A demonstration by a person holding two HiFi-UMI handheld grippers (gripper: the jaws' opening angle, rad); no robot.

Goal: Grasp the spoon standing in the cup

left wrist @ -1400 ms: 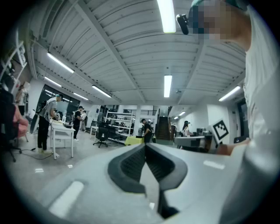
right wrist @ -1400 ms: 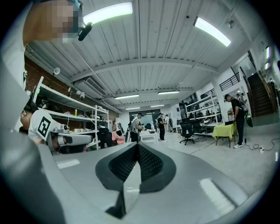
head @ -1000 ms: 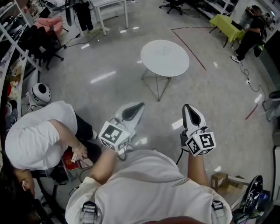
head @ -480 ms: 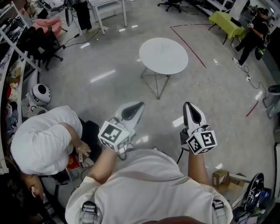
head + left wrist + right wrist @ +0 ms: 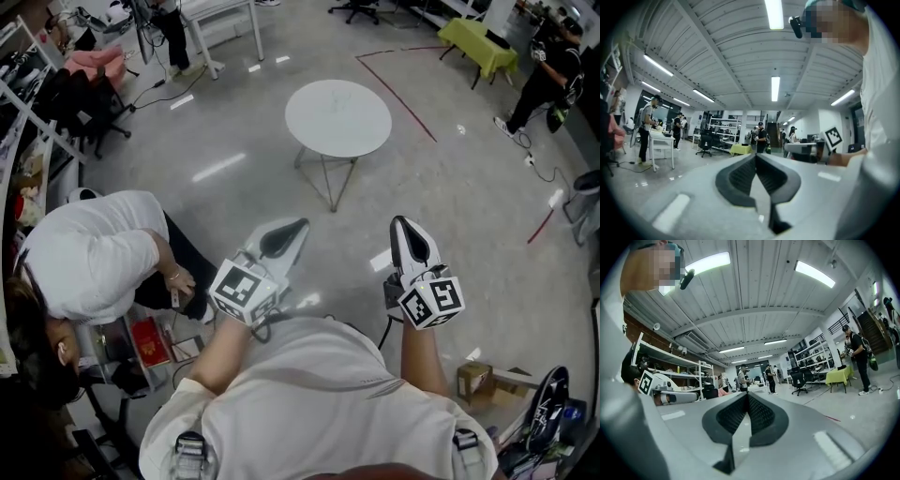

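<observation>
Two grippers hang on the near side of the table (image 5: 337,117), well apart from it: left gripper (image 5: 292,231) jaws together, empty; right gripper (image 5: 410,242) same. No cup or spoon in view. Likely need: find cup first, open jaws before reaching.

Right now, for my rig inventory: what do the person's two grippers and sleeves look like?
The left gripper and right gripper are white moulded shells tapering to a point, with dark grey ribbed pads inside. Each carries a white cube with black square markers. A dark cable trails from the right one. The person wears a white short-sleeved shirt.
</observation>
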